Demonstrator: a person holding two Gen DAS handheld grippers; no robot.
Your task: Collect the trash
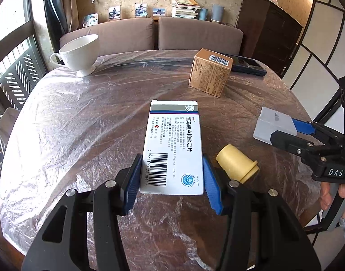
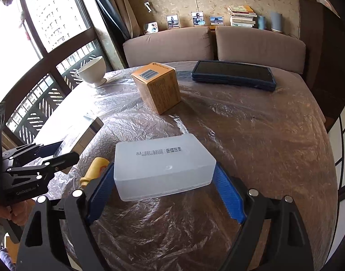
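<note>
The left gripper [image 1: 172, 178] clamps the white medicine box [image 1: 173, 144] by its long sides — long axis pointing away, toward the brown carton [image 1: 209, 72]. The right gripper [image 2: 165, 180] grips a frosted plastic box [image 2: 163, 164] across its length, nearer than that carton — both lifted clear.

Black tongs [image 1: 172, 176], ribbed blue pads [image 1: 212, 184], silver screws.

"DAS" marks the right gripper [image 1: 283, 135]; "GenRobot.AI" the left gripper [image 2: 59, 155].
</note>
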